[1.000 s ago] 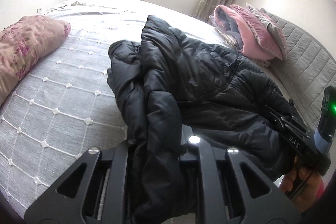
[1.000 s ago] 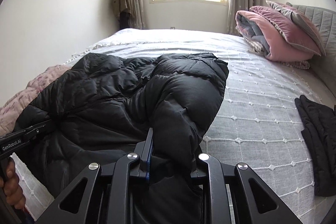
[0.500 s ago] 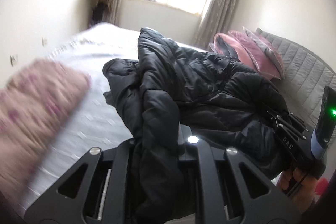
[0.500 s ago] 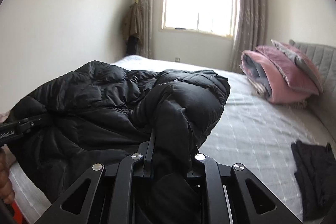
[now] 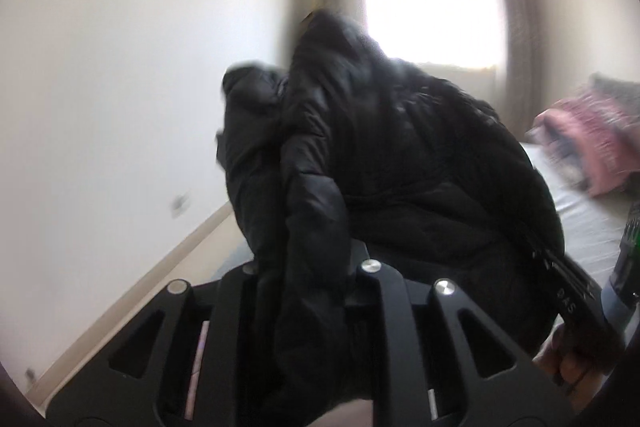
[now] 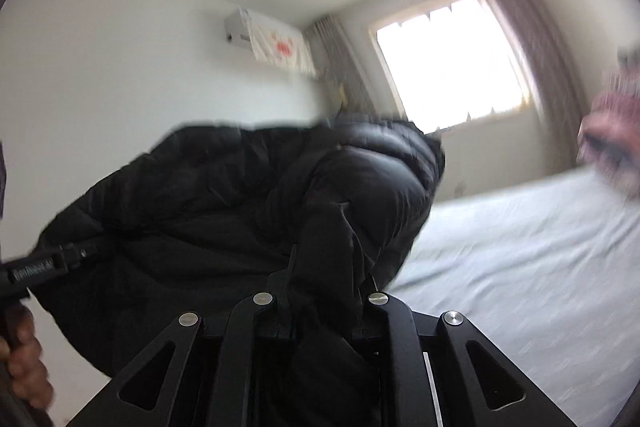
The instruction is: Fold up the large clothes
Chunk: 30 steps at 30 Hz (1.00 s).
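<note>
A black puffer jacket [image 5: 400, 167] hangs lifted in the air, off the bed, bunched between both grippers. My left gripper [image 5: 304, 259] is shut on a thick fold of its edge; its jaws are opening slightly, with the fabric still pinched between them. My right gripper [image 6: 324, 267] is shut on another fold of the black puffer jacket [image 6: 200, 195]. Each view shows the other gripper at its edge, gripping the far side of the jacket, with a hand below it. The fingertips are buried in the padding. Both views are blurred by motion.
The grey quilted bed [image 6: 520, 247] lies to the right and below. A pink folded quilt [image 5: 592, 143] sits at its far right end. A white wall, a covered air conditioner [image 6: 264, 35] and a bright curtained window [image 6: 448, 67] are behind.
Both grippers have risen and swung left with the jacket, lifting it off the bed. The views now look at the wall and window instead of the bedspread. Both grips have held.
</note>
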Each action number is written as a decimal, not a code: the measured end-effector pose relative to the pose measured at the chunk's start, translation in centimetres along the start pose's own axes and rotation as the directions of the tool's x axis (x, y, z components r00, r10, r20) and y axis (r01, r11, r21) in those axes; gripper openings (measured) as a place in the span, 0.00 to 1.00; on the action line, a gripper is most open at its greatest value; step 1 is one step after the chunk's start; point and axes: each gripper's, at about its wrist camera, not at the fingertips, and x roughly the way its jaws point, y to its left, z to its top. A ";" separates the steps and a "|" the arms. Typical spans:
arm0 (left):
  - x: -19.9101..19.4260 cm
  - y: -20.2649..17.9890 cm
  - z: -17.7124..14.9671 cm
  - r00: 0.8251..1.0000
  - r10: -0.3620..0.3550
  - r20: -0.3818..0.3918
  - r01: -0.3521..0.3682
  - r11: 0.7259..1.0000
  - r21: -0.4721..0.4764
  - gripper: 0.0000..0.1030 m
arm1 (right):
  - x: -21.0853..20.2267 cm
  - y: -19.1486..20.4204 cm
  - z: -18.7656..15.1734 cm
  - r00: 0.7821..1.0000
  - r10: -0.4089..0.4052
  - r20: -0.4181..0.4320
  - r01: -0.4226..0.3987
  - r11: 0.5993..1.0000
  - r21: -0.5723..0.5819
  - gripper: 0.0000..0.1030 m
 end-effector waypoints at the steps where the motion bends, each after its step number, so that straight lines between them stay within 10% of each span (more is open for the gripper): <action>1: 2.3 1.9 -2.2 0.998 0.032 -0.062 -0.033 0.999 -0.016 0.21 | 2.3 0.8 -2.3 0.996 0.029 -0.088 -0.026 0.999 0.045 0.18; 4: 8.5 7.1 -8.2 0.952 0.085 -0.295 -0.127 0.984 -0.125 0.31 | 8.3 2.0 -9.6 0.924 0.078 -0.374 -0.050 0.995 0.085 0.23; 5: 10.2 9.6 -10.5 0.924 0.088 -0.371 -0.174 0.963 -0.205 0.37 | 10.1 2.1 -12.6 0.862 0.087 -0.499 -0.048 0.995 0.090 0.23; 7: 10.3 13.1 -12.7 0.928 0.038 -0.370 -0.177 0.920 -0.349 0.44 | 10.9 0.9 -17.4 0.770 0.092 -0.632 -0.017 0.992 0.124 0.24; 10: 8.2 15.8 -12.6 0.957 0.003 -0.290 -0.144 0.874 -0.465 0.45 | 8.0 -0.7 -17.8 0.809 0.104 -0.578 -0.057 0.994 0.098 0.42; 14: 3.4 15.9 -10.7 0.971 0.122 -0.205 -0.204 0.872 -0.445 0.47 | 5.5 -2.8 -16.5 0.800 0.109 -0.589 -0.090 0.994 0.061 0.43; 22: -7.6 6.0 -14.2 0.948 0.289 -0.130 -0.315 0.904 -0.288 0.75 | -4.1 -1.1 -13.9 0.757 0.211 -0.619 -0.304 0.951 -0.048 0.58; 30: -12.5 -2.3 -19.4 0.937 0.272 -0.219 -0.323 0.914 -0.246 0.82 | -13.4 0.3 -10.0 0.789 0.271 -0.551 -0.419 0.893 -0.161 0.80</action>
